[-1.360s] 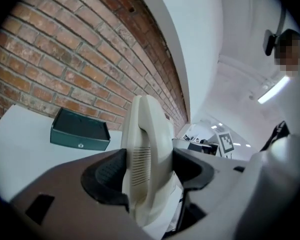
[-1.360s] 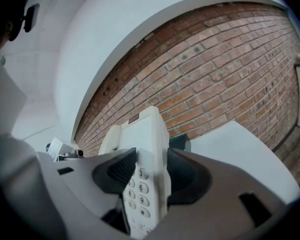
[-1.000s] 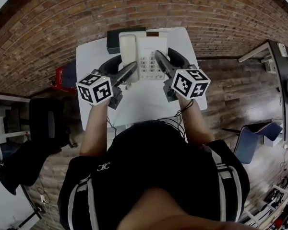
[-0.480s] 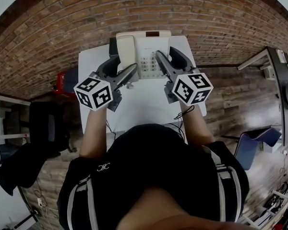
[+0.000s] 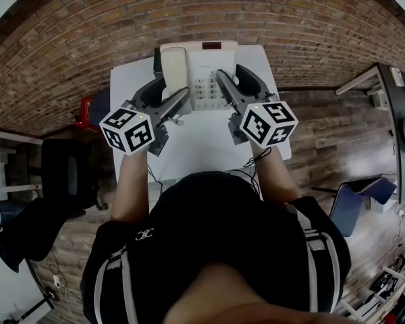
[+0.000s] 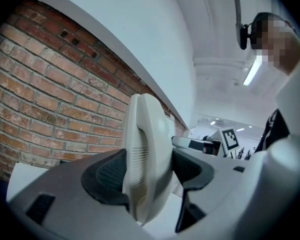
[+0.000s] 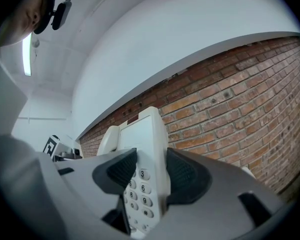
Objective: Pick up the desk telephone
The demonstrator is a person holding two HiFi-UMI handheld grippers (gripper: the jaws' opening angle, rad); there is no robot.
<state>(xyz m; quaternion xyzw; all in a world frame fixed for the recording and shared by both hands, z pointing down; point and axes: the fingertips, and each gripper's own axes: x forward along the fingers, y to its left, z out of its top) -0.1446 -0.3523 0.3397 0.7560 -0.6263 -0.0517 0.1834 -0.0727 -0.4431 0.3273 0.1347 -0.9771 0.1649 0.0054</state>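
The cream desk telephone (image 5: 201, 73) hangs a little above the far end of the white table (image 5: 189, 147), held from both sides. My left gripper (image 5: 175, 86) is shut on its handset side. In the left gripper view the black pads clamp the handset (image 6: 145, 154) at my left gripper (image 6: 147, 171). My right gripper (image 5: 231, 73) is shut on the phone's right edge. In the right gripper view the pads of my right gripper (image 7: 151, 174) press both faces of the keypad body (image 7: 147, 134). The phone's underside is hidden.
A dark box (image 5: 156, 59) lies on the table behind the phone, close to the brick wall (image 5: 88, 25). A red item (image 5: 86, 106) and a black chair (image 5: 64, 174) are on the left. A blue chair (image 5: 361, 187) stands on the right.
Both grippers have risen together with the telephone between them, so the phone sits higher and nearer the wall in the head view. The grips look unchanged.
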